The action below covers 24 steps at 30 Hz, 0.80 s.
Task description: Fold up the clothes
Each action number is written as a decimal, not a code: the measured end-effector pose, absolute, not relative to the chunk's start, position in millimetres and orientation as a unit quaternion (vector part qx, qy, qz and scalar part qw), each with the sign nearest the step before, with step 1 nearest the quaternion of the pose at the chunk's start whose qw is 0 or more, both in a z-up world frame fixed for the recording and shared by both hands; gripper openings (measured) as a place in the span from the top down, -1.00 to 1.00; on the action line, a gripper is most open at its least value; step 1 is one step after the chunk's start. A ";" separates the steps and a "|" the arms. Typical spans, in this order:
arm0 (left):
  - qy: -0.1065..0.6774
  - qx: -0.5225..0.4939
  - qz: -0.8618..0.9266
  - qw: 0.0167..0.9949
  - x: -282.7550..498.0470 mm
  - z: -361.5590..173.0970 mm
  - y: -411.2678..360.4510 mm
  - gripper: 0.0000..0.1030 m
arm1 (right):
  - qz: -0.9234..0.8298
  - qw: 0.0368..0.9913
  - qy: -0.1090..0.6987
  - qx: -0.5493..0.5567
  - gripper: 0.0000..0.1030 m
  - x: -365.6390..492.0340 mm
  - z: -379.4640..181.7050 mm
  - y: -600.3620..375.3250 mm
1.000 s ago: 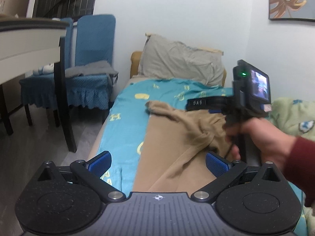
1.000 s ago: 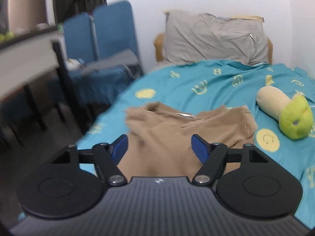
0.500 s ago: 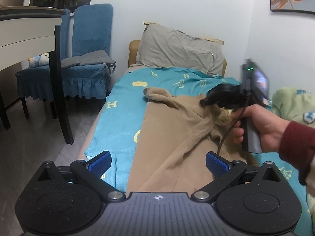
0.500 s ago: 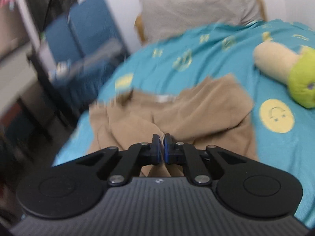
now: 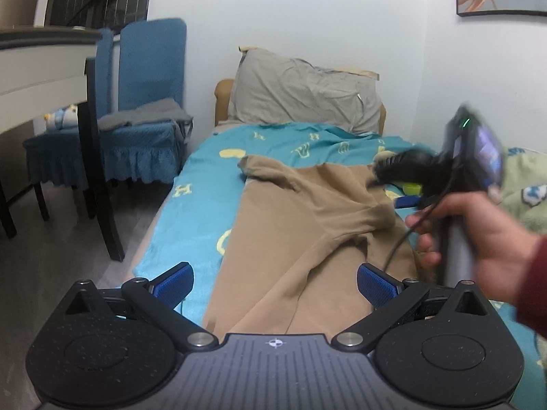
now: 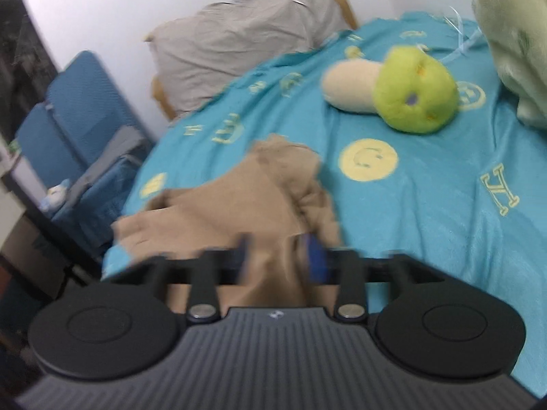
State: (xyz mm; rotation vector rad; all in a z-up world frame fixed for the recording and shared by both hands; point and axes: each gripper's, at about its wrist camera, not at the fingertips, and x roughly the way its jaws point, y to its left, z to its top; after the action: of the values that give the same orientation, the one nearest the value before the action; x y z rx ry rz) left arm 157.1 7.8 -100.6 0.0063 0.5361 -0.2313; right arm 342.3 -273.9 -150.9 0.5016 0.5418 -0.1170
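1. Lying on the bed (image 5: 201, 184) is a tan shirt (image 5: 294, 239). It is spread over the blue bed cover with yellow smiley faces, partly flat and partly bunched up.

2. The left hand-held gripper (image 5: 275, 282) hangs above the near end of the tan shirt. Its two blue fingers (image 5: 174, 282) stand wide apart, and nothing is between them.

3. The right hand-held gripper (image 6: 278, 256) is blurry in its own view. Its blue fingers (image 6: 316, 256) look partly apart, with tan cloth showing in the gap. I cannot tell if it is pinching the cloth or has let go.

4. In the left view, the person's right hand (image 5: 478, 239) holds that gripper over the right side of the shirt, near a bunched fold.

5. The shirt looks soft, thin and light. It should bend and droop as soon as it is lifted. It will not break, but it can slide and wrinkle.

6. A good place to grab looks like an edge or a corner, such as the sleeve end (image 5: 253, 167) far up the bed, or the near hem. Pinching one layer only should keep the fold neat.

7. A green and cream plush toy (image 6: 393, 92) lies on the bed to the right, apart from the shirt. A grey pillow (image 5: 304, 92) sits at the head of the bed. Blue chairs (image 5: 147, 102) stand on the left.
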 end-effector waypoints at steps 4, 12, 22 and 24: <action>0.273 -0.025 -0.119 0.954 154.3 -101.9 7.4 -0.99 | -0.034 0.951 0.234 0.198 -0.69 294.0 -107.2 -256.3; 0.272 -0.033 -0.101 0.956 135.5 -94.4 13.2 -0.99 | -0.010 0.957 0.227 0.180 -0.69 161.1 -31.9 -258.4; 0.315 -0.006 -0.093 0.945 106.0 -85.6 15.7 -0.99 | 0.033 0.951 0.269 0.149 -0.69 65.5 -64.7 -253.3; 0.342 -0.016 -0.088 0.935 104.9 -85.7 20.9 -0.99 | 0.035 0.950 0.273 0.148 -0.69 69.4 -66.9 -253.5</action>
State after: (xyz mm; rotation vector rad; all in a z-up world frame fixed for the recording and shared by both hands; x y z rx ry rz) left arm 104.9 20.9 -85.7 -0.0327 0.6997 -0.1808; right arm 69.4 -253.5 -66.9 0.3008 0.5547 0.0707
